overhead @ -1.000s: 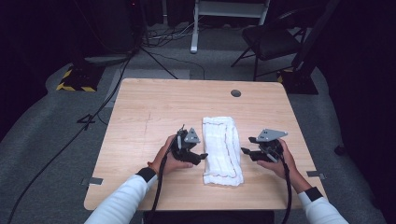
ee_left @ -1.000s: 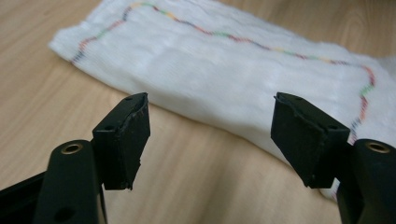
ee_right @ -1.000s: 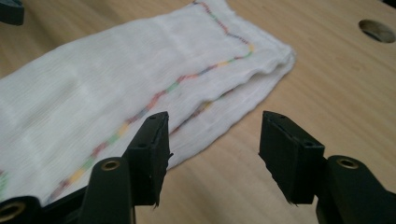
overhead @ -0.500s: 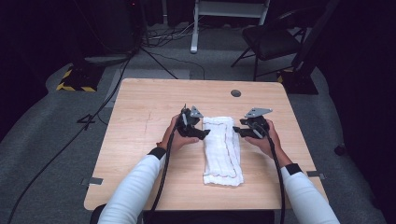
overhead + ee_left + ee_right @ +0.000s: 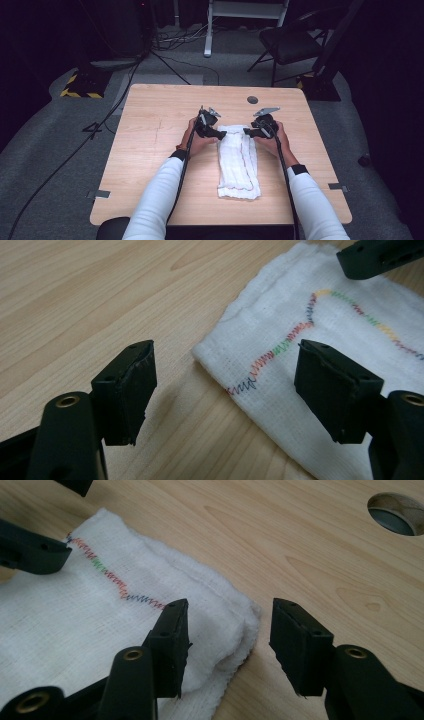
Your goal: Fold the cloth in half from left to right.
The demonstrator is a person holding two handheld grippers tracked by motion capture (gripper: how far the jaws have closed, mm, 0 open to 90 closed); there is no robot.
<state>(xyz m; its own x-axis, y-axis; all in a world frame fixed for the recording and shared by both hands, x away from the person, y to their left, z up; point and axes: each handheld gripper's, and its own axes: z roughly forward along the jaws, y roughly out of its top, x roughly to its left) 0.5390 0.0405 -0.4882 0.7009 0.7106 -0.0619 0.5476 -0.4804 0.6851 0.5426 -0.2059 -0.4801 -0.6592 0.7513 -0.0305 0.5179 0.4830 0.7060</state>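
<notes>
Folded white towel point(image 5: 239, 162) lying lengthwise on the wooden table point(image 5: 150, 150), already doubled into a long narrow strip with its zigzag multicoloured stitching point(image 5: 280, 347) on the upper face; judged from this, the lengthwise fold is done and a further fold from the far end toward the person remains, with neither far corner yet pinched. Left: the left gripper point(image 5: 216, 133), held in the person's left hand point(image 5: 195, 142), sits at the far left corner of the towel, its jaws spread wide with that corner lying between them (one jaw over bare wood, the other over the cloth) and nothing clamped. Right: the right gripper point(image 5: 252, 132), in the right hand point(image 5: 274, 142), mirrors it at the far right corner; in the right gripper view its jaws stand well apart astride the thick folded edge point(image 5: 240, 625), gripping nothing. Both forearms reach forward from the near edge, sleeves roughly parallel beside the towel, hands low to the table. A round cable hole point(image 5: 252, 99) lies beyond the grippers.
</notes>
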